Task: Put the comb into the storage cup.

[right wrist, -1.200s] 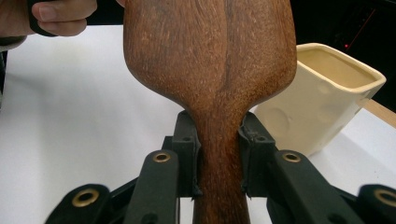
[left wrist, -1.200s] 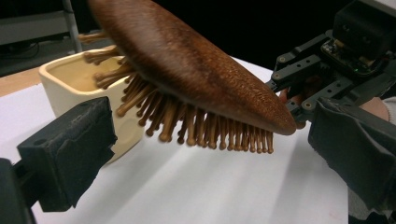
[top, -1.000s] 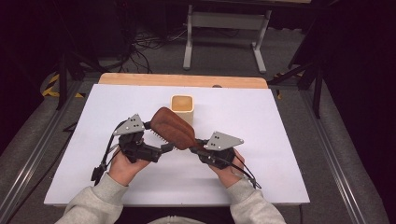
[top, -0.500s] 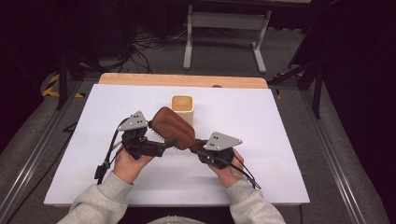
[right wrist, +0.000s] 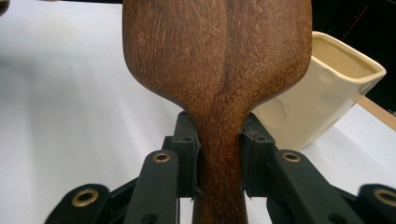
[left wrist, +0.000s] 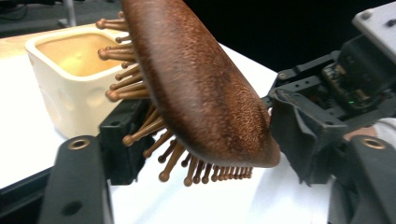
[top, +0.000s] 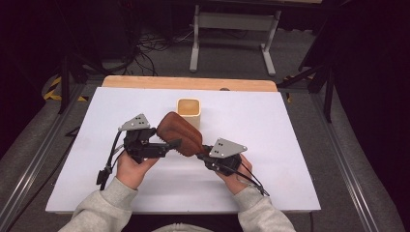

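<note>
Near the middle of the white desk (top: pixel 290 145), just in front of the cream cup (top: pixel 189 110), the right gripper (right wrist: pixel 219 154) clamps the wooden hairbrush (top: pixel 180 133) by its handle while the left gripper (top: pixel 167 145), jaws just closing, brackets its head, with bare desk toward all edges.

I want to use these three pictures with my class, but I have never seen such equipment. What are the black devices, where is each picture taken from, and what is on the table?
A person at a white table holds a pair of hand-worked tongs in each hand. One picture looks down from above; the other two come from small cameras riding on each pair.

The right tongs clamp the handle of a wooden hairbrush. The left tongs have just been closing around the brush's head, with one jaw among the bristles; whether they press on it yet is unclear.

Behind the brush stands a cream cup.
</note>
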### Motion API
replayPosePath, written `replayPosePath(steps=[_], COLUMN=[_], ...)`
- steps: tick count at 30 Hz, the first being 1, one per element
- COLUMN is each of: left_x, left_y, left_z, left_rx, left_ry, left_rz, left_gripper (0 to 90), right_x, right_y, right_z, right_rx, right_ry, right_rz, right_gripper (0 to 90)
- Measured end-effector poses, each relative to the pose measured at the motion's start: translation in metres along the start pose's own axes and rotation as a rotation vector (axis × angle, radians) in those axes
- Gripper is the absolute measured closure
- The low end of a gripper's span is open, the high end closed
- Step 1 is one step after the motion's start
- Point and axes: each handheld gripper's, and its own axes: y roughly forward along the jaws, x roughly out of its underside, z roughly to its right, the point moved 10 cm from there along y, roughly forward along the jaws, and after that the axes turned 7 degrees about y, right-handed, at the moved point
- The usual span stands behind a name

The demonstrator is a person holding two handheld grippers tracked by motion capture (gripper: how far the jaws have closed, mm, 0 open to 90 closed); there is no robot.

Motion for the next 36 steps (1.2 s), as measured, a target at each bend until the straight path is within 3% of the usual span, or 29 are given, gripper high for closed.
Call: replayPosePath(steps=[7, 15, 20, 23, 28, 33, 36], left_x=[-0.002, -0.006, -0.008, -0.011, -0.015, -0.02, -0.026], left_y=[-0.003, -0.006, -0.008, -0.01, -0.013, -0.016, -0.019], left_z=[0.006, 0.013, 0.021, 0.025, 0.026, 0.028, 0.029], left_rx=[0.02, 0.08, 0.142, 0.139, 0.146, 0.155, 0.137], left_ry=[0.037, 0.031, 0.015, 0.04, 0.03, 0.033, 0.06], left_rz=[0.002, 0.023, 0.032, 0.034, 0.042, 0.047, 0.046], left_gripper=[43.5, 51.7, 58.0, 60.2, 61.2, 61.3, 61.3], right_x=[0.005, 0.007, 0.008, 0.007, 0.003, 0.0, -0.004], right_y=[0.004, 0.005, 0.006, 0.006, 0.004, 0.001, -0.004], right_z=[0.0, -0.001, -0.001, -0.002, -0.003, -0.002, 0.0], right_rx=[0.0, -0.005, -0.008, -0.016, -0.033, -0.036, -0.034], right_ry=[-0.018, -0.033, -0.039, -0.041, -0.032, -0.022, -0.009], right_rz=[-0.029, -0.038, -0.041, -0.033, -0.002, 0.022, 0.052], right_gripper=[71.4, 70.2, 69.0, 69.0, 67.8, 60.1, 52.1])
